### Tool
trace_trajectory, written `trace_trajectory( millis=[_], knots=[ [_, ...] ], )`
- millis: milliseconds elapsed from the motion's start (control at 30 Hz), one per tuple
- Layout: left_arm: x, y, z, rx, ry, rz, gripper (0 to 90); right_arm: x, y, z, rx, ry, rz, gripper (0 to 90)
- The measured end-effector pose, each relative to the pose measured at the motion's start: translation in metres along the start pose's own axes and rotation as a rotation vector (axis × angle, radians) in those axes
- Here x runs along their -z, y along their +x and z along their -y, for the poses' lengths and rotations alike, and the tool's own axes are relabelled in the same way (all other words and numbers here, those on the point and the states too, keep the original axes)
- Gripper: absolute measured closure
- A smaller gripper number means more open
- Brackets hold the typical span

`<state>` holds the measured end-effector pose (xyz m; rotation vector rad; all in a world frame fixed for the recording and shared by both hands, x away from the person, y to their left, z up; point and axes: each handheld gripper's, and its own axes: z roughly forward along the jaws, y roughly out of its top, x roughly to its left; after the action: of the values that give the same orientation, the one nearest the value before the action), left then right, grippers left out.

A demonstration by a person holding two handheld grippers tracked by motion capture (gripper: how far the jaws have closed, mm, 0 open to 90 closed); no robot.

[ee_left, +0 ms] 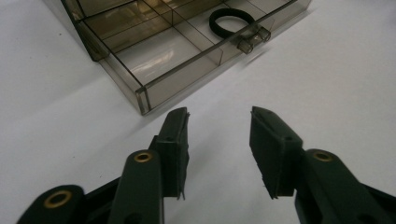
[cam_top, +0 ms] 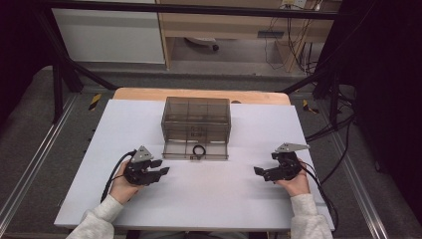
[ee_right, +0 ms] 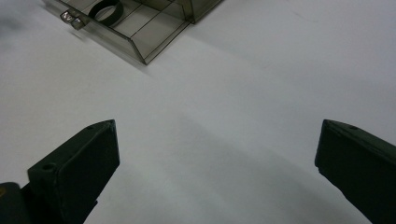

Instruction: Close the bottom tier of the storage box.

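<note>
Tongs first: your left tongs stand part-spread with nothing between them, low over the white tabletop, just short of the drawer's near left corner. Your right tongs are spread wide and empty, well apart from the drawer on its right side. The drawer is pulled out of the smoky clear organizer box toward you, and the black ring lies flat in the compartment behind the small front handle.

My guess is you are going for that ring or the drawer front. Watch the thin dividers: tongs coming in slanted could catch a wall and drag the whole light box. The ring looks thin, dark and rubbery, lying flat, so it may slip from the pads.
</note>
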<state>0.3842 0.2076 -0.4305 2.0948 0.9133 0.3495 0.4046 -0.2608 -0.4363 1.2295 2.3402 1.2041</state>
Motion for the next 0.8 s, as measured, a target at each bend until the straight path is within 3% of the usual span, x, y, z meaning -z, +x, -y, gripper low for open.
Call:
trace_trajectory(
  millis=[800],
  knots=[
    [-0.026,-0.012,-0.022,-0.037,0.034,0.005,85.6,0.000,0.000,0.000,0.006,0.000,0.003,0.5]
  ],
)
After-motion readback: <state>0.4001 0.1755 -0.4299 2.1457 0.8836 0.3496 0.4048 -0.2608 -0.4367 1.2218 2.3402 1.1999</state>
